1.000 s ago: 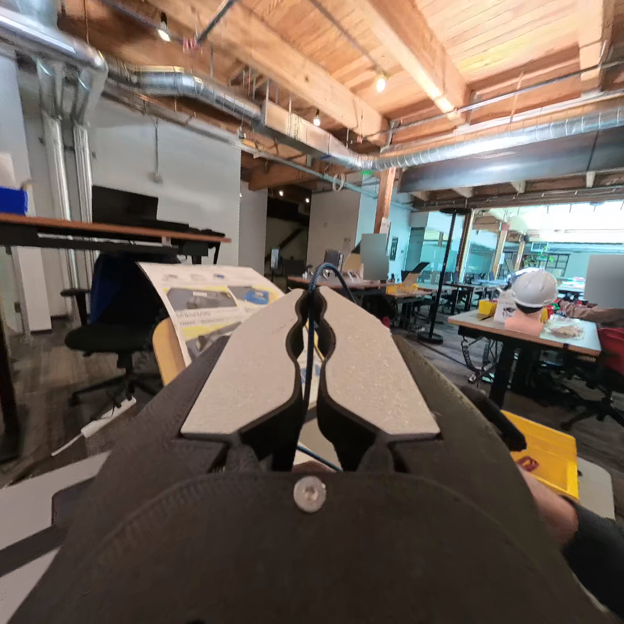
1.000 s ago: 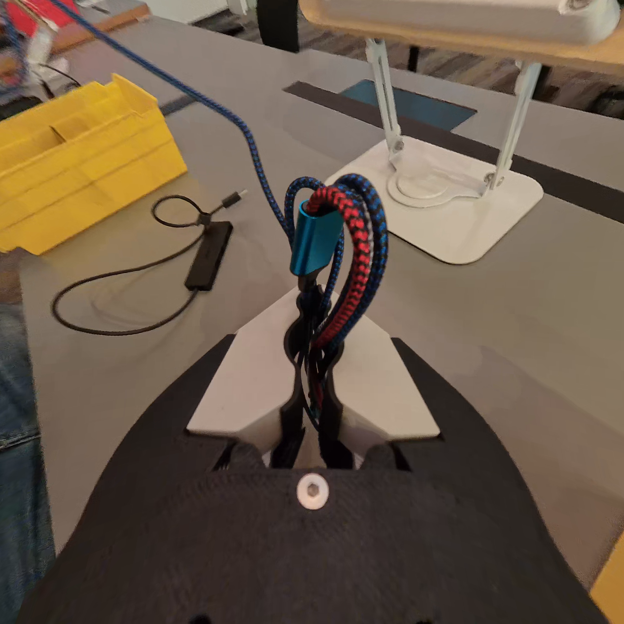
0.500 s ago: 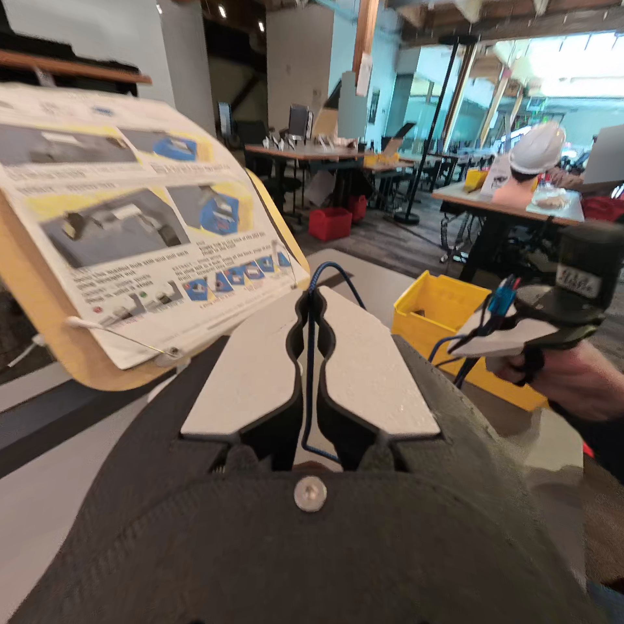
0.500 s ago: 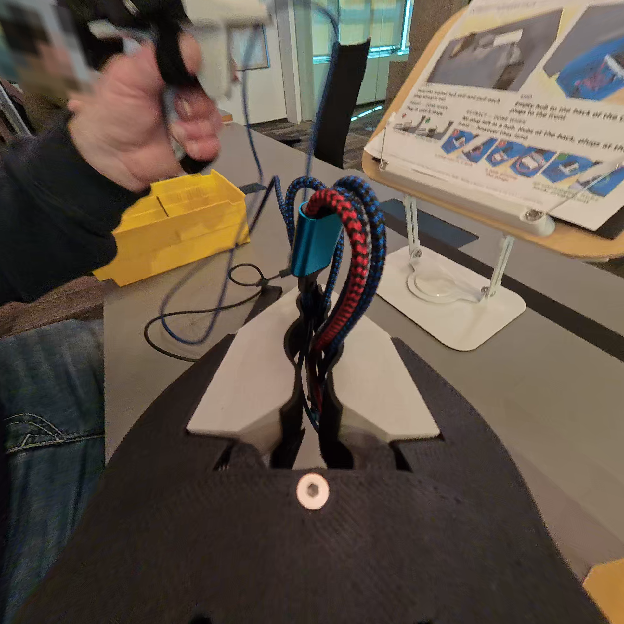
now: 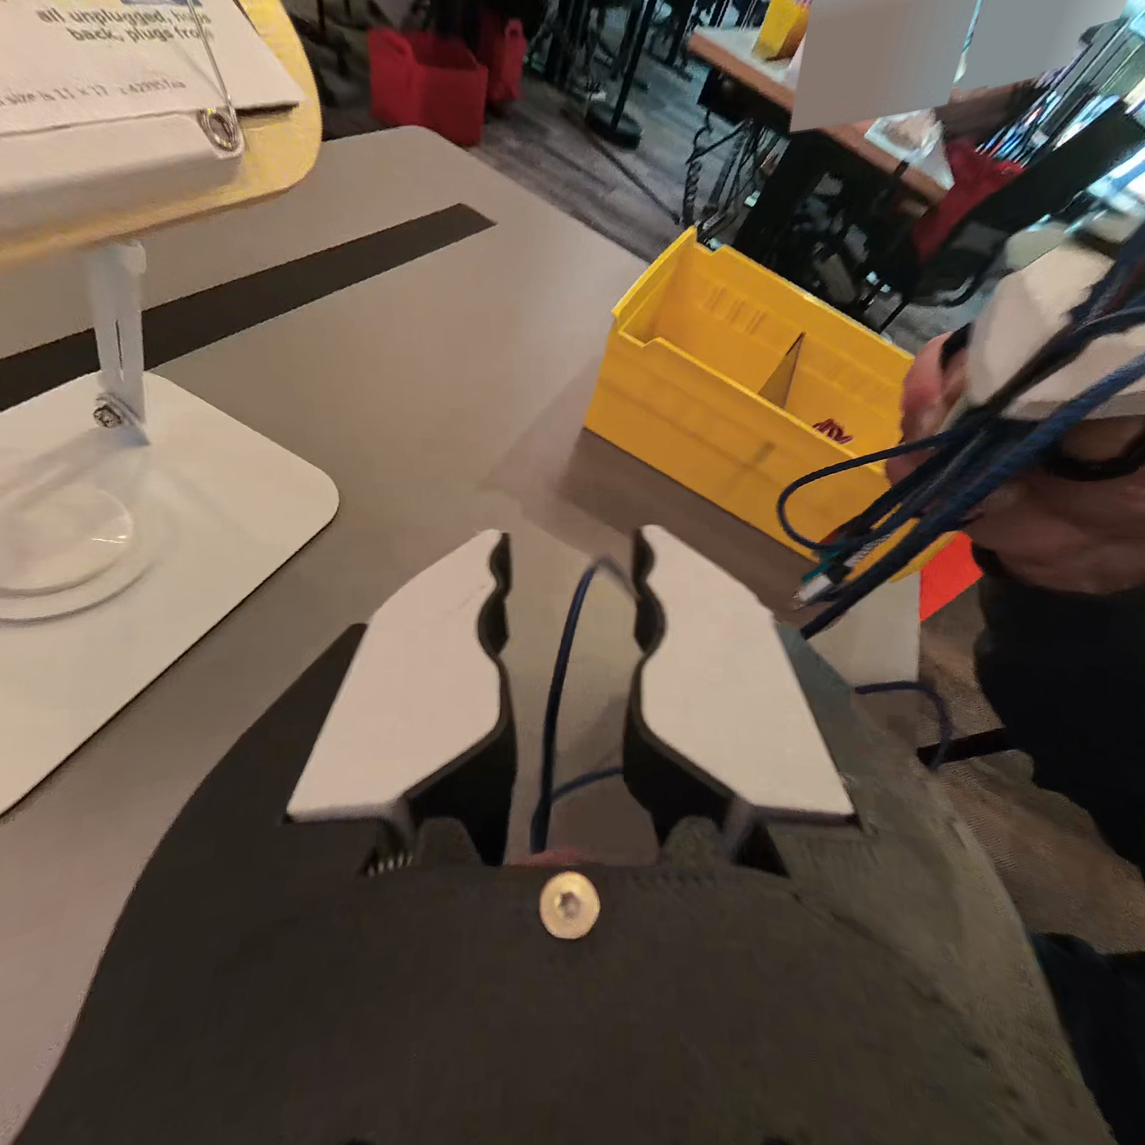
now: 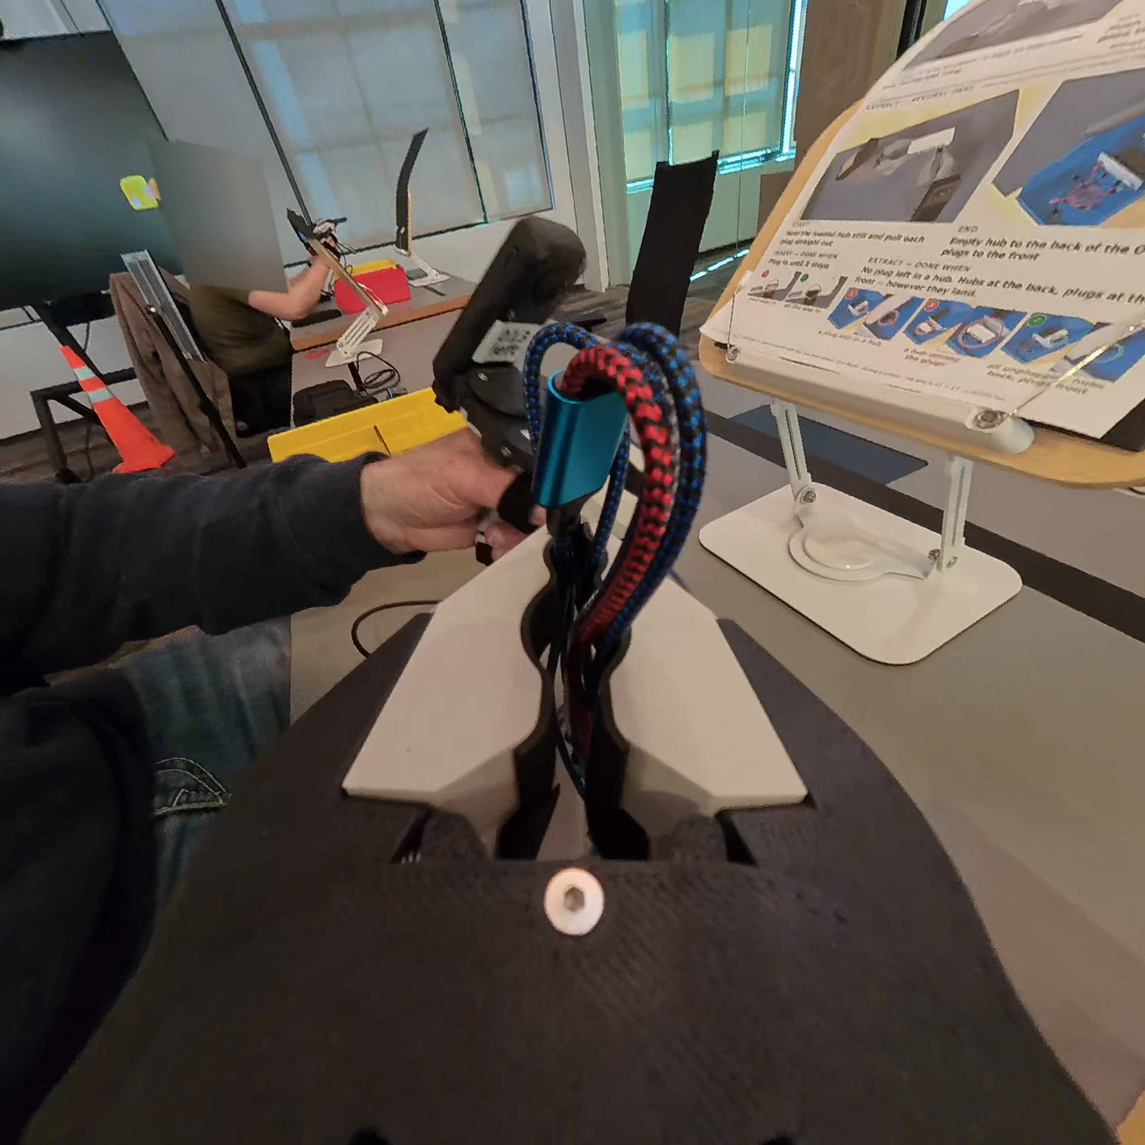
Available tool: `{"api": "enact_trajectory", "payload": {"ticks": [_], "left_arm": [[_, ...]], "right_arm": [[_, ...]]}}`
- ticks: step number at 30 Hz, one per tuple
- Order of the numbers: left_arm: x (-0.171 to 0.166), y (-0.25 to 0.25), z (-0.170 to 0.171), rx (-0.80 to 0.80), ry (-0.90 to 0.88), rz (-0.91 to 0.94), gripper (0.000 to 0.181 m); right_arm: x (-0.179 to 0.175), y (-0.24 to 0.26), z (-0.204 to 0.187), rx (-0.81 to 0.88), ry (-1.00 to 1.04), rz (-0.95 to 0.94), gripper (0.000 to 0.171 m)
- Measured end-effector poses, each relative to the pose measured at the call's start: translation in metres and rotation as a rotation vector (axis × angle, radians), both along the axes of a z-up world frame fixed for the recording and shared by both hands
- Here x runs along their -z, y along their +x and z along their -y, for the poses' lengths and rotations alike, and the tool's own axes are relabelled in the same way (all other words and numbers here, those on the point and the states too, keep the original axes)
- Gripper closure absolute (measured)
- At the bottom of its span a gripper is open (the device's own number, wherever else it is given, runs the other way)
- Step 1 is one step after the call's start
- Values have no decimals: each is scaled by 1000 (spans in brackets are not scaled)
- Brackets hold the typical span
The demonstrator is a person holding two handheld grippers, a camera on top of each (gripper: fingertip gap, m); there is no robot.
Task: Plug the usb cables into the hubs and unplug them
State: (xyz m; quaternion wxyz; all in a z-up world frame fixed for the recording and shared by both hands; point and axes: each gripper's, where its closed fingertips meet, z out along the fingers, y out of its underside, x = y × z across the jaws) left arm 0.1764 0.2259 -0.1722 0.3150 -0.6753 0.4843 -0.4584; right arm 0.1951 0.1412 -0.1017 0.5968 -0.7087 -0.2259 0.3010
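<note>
Left wrist view: left tool (image 5: 570, 545), matte black shell with pale grainy pads, is now standing moderately wide, where half a second ago it was pinching the thin blue cable (image 5: 561, 669); that cable is lying slack in the gap, arching up between the pads and touching neither, so by judgement it is being let go. The view is also tilting down from the room onto the grey surface (image 5: 396, 347). The yellow bin (image 5: 731, 384), moulded plastic with a divider, is sitting at the surface's far right edge; the white stand base (image 5: 186, 526), a smooth rounded plate, is sitting to the left under the wooden board. The right tool (image 5: 1053, 347) is showing blurred at right, trailing dark cable ends with small plugs beside the bin. No hub is showing here. Right wrist view: right tool (image 6: 576, 557) is staying clamped narrow on the cable bundle (image 6: 638, 434), braided blue-black and red-black cords looped over, with a teal metallic sleeve (image 6: 579, 449) on one. The person's left hand (image 6: 434, 495), in a dark sleeve, is lowering its tool toward the surface behind the bundle. The instruction sheet (image 6: 966, 260) is resting on its stand at right. Plugging in is, by judgement, not yet begun.
</note>
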Motion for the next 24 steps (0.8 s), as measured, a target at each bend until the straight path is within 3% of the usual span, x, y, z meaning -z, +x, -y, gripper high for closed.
{"api": "enact_trajectory", "payload": {"ticks": [1, 4, 9, 11, 14, 16, 24], "left_arm": [[-8, -2, 5, 28, -23, 43, 133], [-39, -18, 34, 194, -70, 173, 129], [-65, -47, 72, 372, -49, 317, 132], [-62, -47, 75, 358, -22, 308, 134], [-53, -40, 83, 371, 33, 276, 155], [-50, -33, 81, 342, 68, 262, 178], [-76, -20, 84, 297, 105, 312, 181]], "right_arm": [[4, 1, -1, 2, -10, 0, 171], [11, 1, -3, 2, -31, -12, 171], [15, -4, -8, 1, -41, -10, 171], [14, -8, -10, -4, -45, -5, 171], [11, -17, -8, -37, -41, -2, 171], [12, -21, -7, -52, -46, 12, 171], [26, -31, -6, -58, -70, 150, 171]]}}
